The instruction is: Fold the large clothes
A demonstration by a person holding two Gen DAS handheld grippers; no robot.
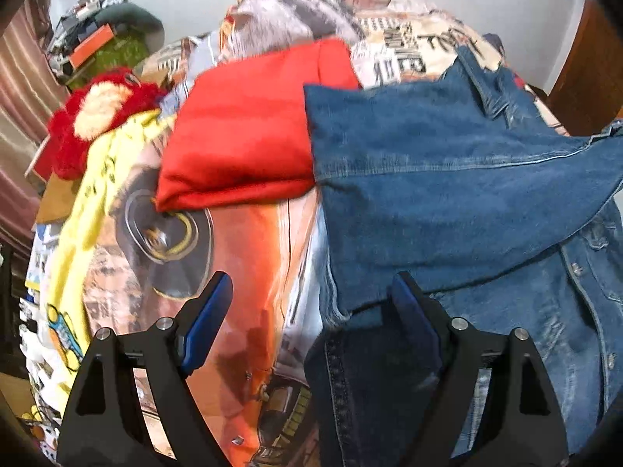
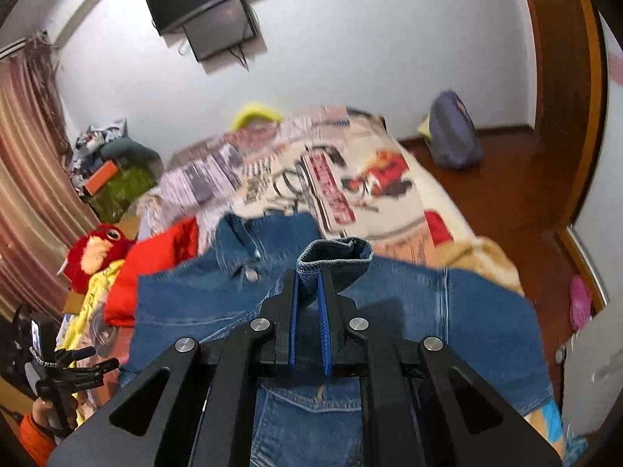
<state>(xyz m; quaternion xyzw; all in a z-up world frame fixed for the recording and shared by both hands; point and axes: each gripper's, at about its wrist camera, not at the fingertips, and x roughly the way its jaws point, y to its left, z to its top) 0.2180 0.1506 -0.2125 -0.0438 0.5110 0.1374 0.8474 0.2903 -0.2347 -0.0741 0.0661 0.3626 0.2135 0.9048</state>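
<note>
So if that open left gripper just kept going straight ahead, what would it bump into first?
Most likely the printed bedspread between its fingers, since the left gripper points down at it, open. The denim jacket lies by its right finger, the folded red garment farther on. Depth is hard to judge.

Denim jacket (image 1: 447,179): blue woven cloth, matt, faded at the seams, with dull metal snap buttons. Red garment (image 1: 241,132): soft matt cloth. Bedspread (image 1: 257,257): printed cloth, smooth. Plush toy (image 1: 97,113): red and cream fuzzy pile. Left gripper (image 1: 311,303) and right gripper (image 2: 307,292): matt black plastic bodies, blue pads, bright metal pins. Floor (image 2: 494,179): glossy reddish wood.
</note>
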